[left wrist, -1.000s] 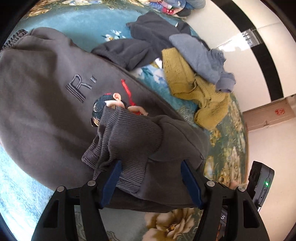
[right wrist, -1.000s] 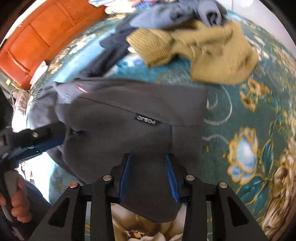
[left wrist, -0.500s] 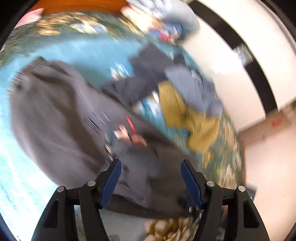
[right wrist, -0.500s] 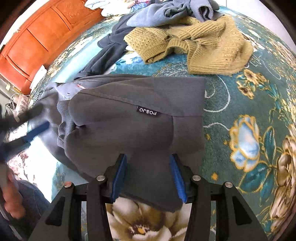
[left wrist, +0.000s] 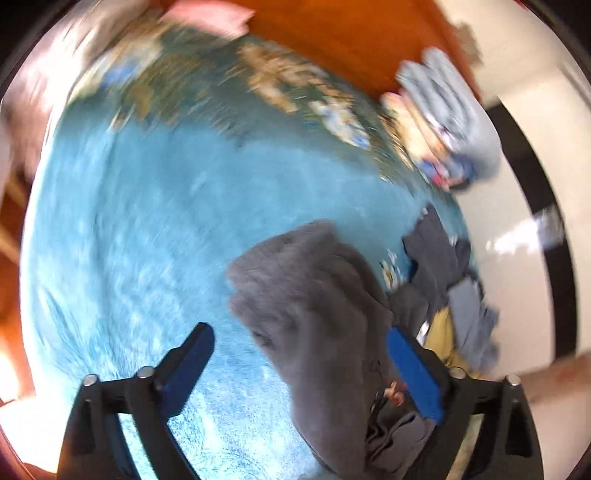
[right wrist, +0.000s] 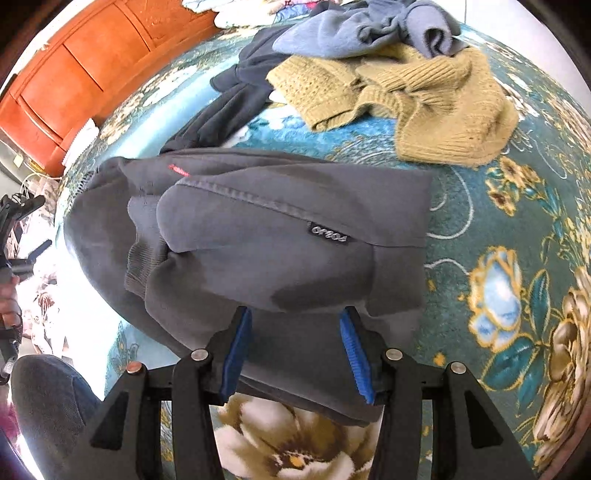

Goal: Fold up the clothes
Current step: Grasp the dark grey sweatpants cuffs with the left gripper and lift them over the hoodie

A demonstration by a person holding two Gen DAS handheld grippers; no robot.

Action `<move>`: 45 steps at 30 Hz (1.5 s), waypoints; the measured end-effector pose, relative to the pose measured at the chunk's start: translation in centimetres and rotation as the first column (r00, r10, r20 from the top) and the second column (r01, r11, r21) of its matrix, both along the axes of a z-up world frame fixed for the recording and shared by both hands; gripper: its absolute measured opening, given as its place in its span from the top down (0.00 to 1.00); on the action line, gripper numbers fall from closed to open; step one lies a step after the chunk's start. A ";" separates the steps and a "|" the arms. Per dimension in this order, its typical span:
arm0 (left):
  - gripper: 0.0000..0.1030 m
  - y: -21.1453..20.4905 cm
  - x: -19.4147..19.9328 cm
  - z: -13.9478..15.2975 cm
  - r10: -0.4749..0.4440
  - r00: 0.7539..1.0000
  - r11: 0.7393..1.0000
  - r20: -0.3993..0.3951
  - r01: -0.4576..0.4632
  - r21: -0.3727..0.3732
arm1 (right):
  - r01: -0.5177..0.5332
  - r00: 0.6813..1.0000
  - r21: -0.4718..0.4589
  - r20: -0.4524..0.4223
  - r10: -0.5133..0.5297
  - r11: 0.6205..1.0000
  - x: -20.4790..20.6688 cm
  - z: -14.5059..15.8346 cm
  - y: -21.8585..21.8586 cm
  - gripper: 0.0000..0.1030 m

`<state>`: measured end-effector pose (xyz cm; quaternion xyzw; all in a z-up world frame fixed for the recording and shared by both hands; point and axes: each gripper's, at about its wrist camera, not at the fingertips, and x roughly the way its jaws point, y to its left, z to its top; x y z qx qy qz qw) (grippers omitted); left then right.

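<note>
A dark grey sweatshirt [right wrist: 258,236] lies partly folded on the teal flowered carpet [right wrist: 498,229], a sleeve folded over its body and a small black label on top. It also shows blurred in the left wrist view [left wrist: 314,302]. My right gripper [right wrist: 295,350] is open, its blue pads just above the sweatshirt's near edge, holding nothing. My left gripper [left wrist: 299,354] is open and empty, lifted over the plain blue carpet [left wrist: 147,240] at the sweatshirt's side; it shows at the far left of the right wrist view [right wrist: 18,229].
A pile of clothes lies beyond the sweatshirt: a mustard knit sweater [right wrist: 424,99], a blue-grey top [right wrist: 362,29] and a dark navy garment [right wrist: 236,99]. An orange wooden cabinet [right wrist: 85,70] stands at the carpet's far edge. The person's knee [right wrist: 48,398] is at lower left.
My left gripper let go of the sleeve cuff, pulled back and swung left, so its view is blurred. My right gripper opened wider and drew back a little from the sweatshirt.
</note>
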<state>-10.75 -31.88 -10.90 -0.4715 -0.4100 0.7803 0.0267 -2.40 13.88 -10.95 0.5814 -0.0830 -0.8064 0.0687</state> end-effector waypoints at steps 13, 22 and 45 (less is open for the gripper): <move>0.06 -2.2 -2.4 -7.9 0.047 0.998 0.937 0.036 -0.056 0.346 | -0.015 0.999 0.055 0.052 0.012 0.998 -1.6 -0.5 -1.4 0.47; 0.39 -1.8 -3.0 -7.3 0.040 0.998 0.957 0.048 -0.052 0.286 | -0.015 0.998 0.077 0.057 0.010 0.997 -1.9 -0.4 -1.7 0.47; 0.58 28.6 4.9 15.1 -0.656 0.747 0.582 -0.109 0.408 -0.704 | 0.150 0.984 -0.113 -0.084 -0.160 0.982 3.4 3.3 5.2 0.47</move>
